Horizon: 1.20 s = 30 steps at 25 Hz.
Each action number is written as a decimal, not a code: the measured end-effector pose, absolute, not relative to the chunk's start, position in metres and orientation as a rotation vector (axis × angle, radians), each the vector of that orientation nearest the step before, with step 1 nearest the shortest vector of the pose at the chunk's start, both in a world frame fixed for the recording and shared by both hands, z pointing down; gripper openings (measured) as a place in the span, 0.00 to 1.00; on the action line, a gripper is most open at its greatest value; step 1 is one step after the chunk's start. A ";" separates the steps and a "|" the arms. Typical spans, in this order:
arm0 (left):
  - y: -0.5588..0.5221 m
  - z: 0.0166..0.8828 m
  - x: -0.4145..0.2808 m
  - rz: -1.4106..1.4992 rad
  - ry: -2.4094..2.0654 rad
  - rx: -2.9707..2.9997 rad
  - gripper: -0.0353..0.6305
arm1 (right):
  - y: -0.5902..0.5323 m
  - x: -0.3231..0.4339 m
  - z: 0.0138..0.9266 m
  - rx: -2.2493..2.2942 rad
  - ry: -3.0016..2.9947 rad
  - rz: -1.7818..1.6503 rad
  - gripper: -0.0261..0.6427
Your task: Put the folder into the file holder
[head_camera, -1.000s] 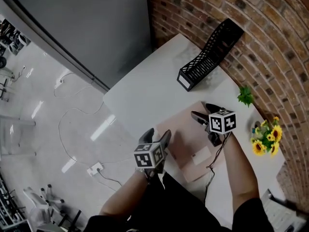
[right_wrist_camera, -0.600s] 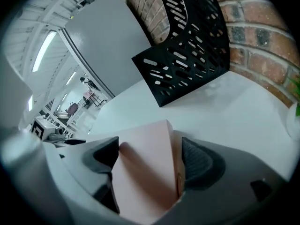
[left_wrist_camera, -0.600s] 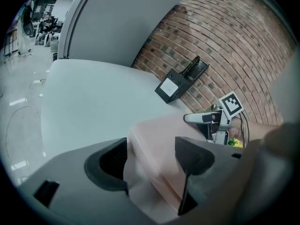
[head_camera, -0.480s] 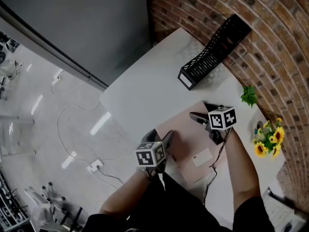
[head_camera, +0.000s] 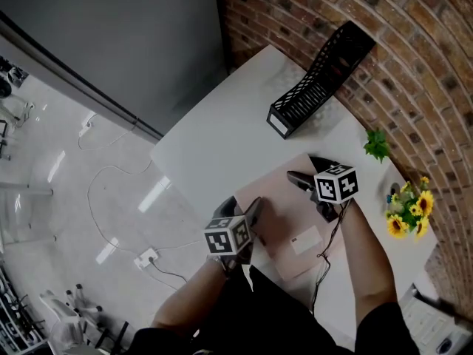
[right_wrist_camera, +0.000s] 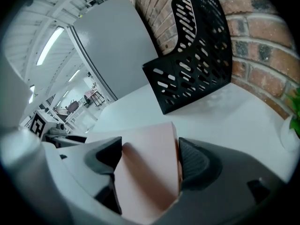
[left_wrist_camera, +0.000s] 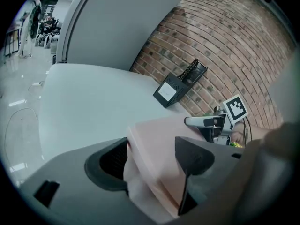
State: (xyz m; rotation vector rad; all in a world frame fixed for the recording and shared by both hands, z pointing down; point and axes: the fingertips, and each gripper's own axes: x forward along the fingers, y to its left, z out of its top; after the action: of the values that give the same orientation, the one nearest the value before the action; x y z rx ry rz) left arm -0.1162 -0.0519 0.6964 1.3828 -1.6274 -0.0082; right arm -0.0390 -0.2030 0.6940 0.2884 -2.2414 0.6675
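Grey floor (head_camera: 66,220) takes the left of the head view, with loose cables (head_camera: 111,191) and a socket strip (head_camera: 145,257) on it; a grey panel (head_camera: 111,28) rises behind. From there the white bench (head_camera: 214,139) runs right to the brick wall (head_camera: 414,65).

Next, the left tool (head_camera: 244,204): I have it at the bench's near-left edge, on the left corner of the folder (head_camera: 284,205). Its own view shows the jaws standing apart with that pink corner between them. The corner sits close to both pads, but I see no squeeze. I cannot tell whether that corner is off the bench.

The folder lies on the bench between the two tools, well short of the holder (head_camera: 314,83). A white label (head_camera: 305,239) sits toward its near end.

At the folder's far corner is the right tool (head_camera: 301,167), pointing down and toward the holder. Its jaws are wide apart and have just been closing a little. The folder's corner is between them, its right edge just beside the right pad; no clamp seen.

The holder is black mesh and stands at the bench's far end. Its tall back is against the bricks and its low front faces the folder.

Far right, by the wall, are a green sprig (head_camera: 377,146) and sunflowers (head_camera: 410,209).
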 end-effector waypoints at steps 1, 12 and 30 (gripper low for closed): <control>-0.054 0.689 -0.119 -0.009 -1.645 1.399 0.51 | -0.204 -0.041 0.686 0.297 -2.266 0.655 0.61; -0.069 0.598 -0.136 -0.025 -1.822 1.572 0.51 | -0.213 -0.051 0.579 0.392 -2.515 0.481 0.61; -0.061 0.451 -0.137 0.026 -2.145 1.877 0.51 | -0.193 -0.034 0.445 0.472 -2.824 0.266 0.61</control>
State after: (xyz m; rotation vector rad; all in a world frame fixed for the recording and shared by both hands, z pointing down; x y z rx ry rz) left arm -0.1372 -0.0614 0.4512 1.8768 -2.1447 0.0263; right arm -0.0343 -0.1930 0.4450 0.4723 -2.8240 0.2662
